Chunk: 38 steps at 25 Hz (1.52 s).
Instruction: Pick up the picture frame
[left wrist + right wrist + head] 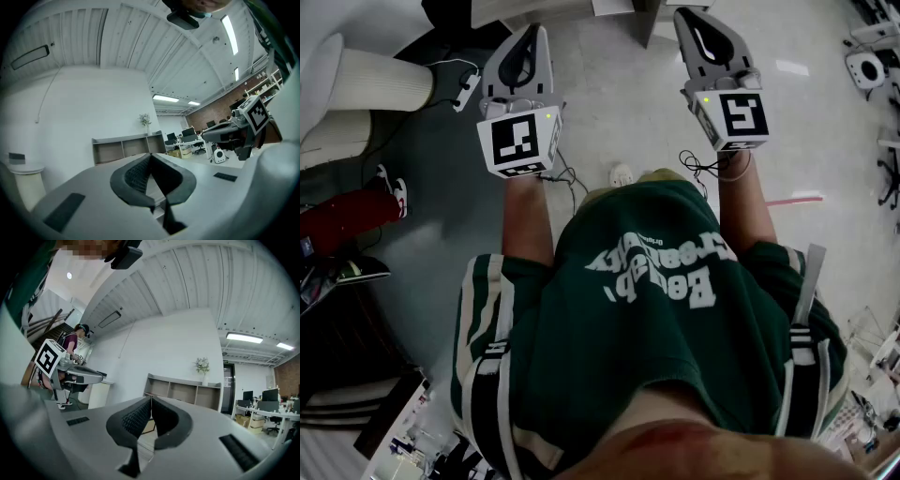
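The left gripper (528, 37) and right gripper (701, 21) are held level, fingers clenched on nothing. What may be the picture frame (147, 426) is glimpsed beyond the right fingers, at six o'clock of their tips, near the shelf (183, 390). Its long axis cannot be told.

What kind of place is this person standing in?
Probably an open-plan office or lab: desks with monitors, a low open shelf unit topped by a plant, and strip lights on the ceiling.
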Each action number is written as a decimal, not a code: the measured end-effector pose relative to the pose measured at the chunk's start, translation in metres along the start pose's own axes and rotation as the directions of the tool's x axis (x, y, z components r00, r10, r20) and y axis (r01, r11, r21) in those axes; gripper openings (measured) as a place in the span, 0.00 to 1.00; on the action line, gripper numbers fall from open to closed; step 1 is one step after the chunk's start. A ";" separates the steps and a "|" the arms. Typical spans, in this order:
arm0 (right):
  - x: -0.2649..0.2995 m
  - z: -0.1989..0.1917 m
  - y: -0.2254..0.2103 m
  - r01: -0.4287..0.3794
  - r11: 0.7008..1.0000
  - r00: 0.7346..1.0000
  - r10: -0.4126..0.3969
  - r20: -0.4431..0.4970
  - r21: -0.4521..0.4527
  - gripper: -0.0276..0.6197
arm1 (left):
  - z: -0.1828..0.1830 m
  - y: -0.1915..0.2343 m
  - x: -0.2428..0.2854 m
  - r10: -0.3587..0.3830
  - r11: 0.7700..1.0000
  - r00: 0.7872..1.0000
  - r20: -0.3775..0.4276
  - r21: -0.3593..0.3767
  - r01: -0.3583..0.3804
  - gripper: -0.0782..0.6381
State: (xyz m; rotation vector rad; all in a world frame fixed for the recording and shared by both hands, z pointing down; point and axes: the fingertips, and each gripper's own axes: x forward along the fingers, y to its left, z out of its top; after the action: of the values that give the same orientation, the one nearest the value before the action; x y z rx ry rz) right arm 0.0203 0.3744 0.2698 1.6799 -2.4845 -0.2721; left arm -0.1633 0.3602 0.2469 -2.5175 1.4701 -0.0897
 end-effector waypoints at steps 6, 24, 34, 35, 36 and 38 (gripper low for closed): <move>0.006 0.021 -0.001 0.004 1.000 1.000 -0.004 0.000 -0.003 0.09 | 0.010 0.005 0.002 0.003 1.000 1.000 0.002 -0.001 -0.003 0.13; 0.002 0.009 0.000 0.005 1.000 1.000 -0.005 0.008 0.020 0.10 | -0.003 -0.002 0.011 -0.026 1.000 1.000 -0.010 -0.016 0.026 0.13; 0.055 0.014 -0.026 -0.037 0.999 0.990 0.034 0.135 0.014 0.10 | -0.013 0.013 0.060 -0.009 1.000 0.999 -0.034 -0.001 0.009 0.13; 0.064 0.014 -0.031 -0.043 0.999 0.989 0.041 0.143 0.013 0.10 | -0.014 0.017 0.068 -0.004 1.000 0.999 -0.037 0.004 0.004 0.13; 0.073 0.013 -0.036 -0.048 0.999 0.988 0.046 0.147 0.013 0.10 | -0.015 0.020 0.078 0.001 1.000 0.999 -0.039 0.008 -0.001 0.13; 0.094 0.009 -0.049 -0.055 0.998 0.987 0.053 0.150 0.014 0.10 | -0.018 0.026 0.100 0.010 1.000 0.999 -0.041 0.015 -0.009 0.13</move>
State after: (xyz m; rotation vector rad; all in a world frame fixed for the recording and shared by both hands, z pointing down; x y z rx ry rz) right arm 0.0282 0.2703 0.2510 1.6530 -2.6424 -0.3843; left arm -0.1393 0.2585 0.2524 -2.5117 1.4910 -0.1506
